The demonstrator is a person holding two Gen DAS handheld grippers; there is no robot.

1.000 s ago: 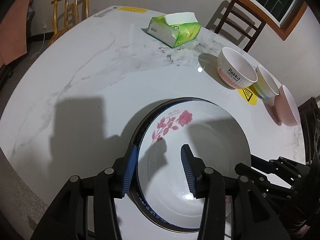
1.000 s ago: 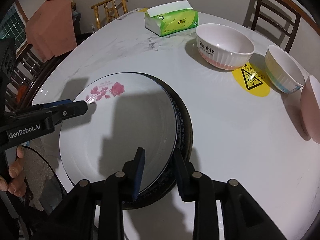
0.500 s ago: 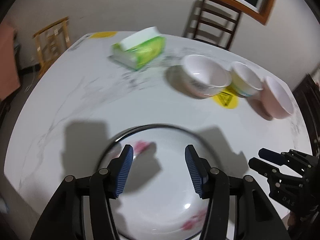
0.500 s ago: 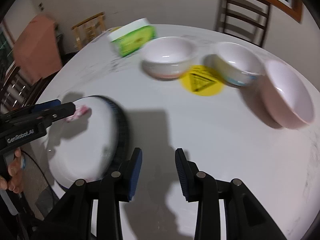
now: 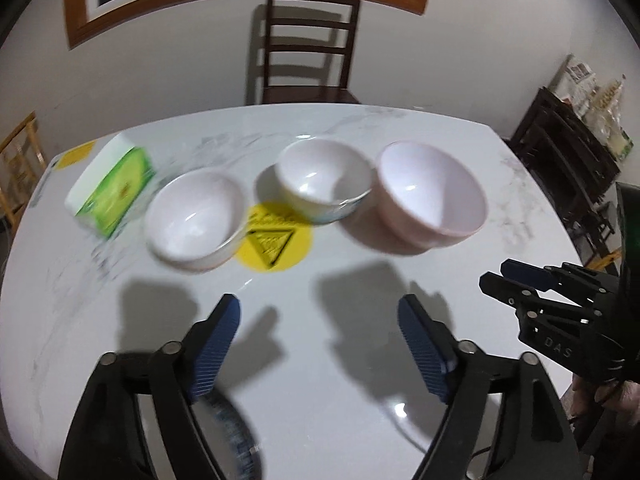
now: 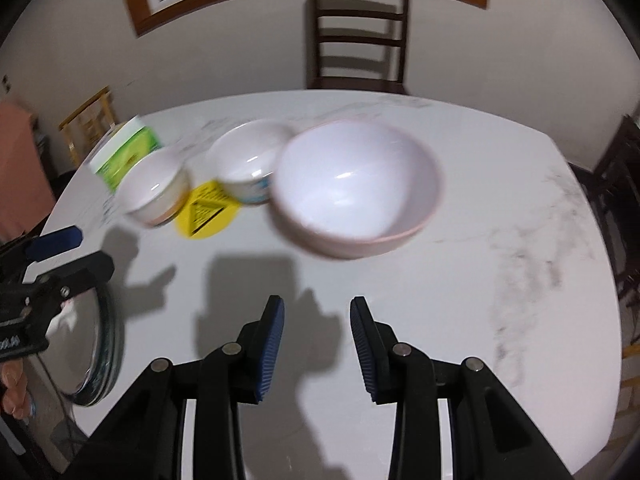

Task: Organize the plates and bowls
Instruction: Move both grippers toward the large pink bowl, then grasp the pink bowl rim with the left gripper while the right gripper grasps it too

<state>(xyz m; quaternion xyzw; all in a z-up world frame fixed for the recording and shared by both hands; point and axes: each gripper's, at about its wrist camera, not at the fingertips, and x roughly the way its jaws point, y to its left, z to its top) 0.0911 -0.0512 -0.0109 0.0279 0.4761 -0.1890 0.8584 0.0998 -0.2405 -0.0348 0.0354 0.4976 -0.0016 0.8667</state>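
left gripper [image 5: 319, 350] spread wide above bare marble table [image 5: 320, 400], jaws just been opening, nothing between them. right gripper [image 6: 317, 342] parted only a little, nothing held. ahead of both, three bowls in a row: pink bowl [image 6: 356, 188] straight beyond the right gripper, striped bowl [image 5: 325, 181] and white bowl [image 5: 196, 220] beyond the left, yellow sticker [image 5: 274, 240] between those two. green tissue box [image 5: 112, 190] far left. stacked plates [image 6: 96, 352] back at the right gripper's left, under the left gripper.
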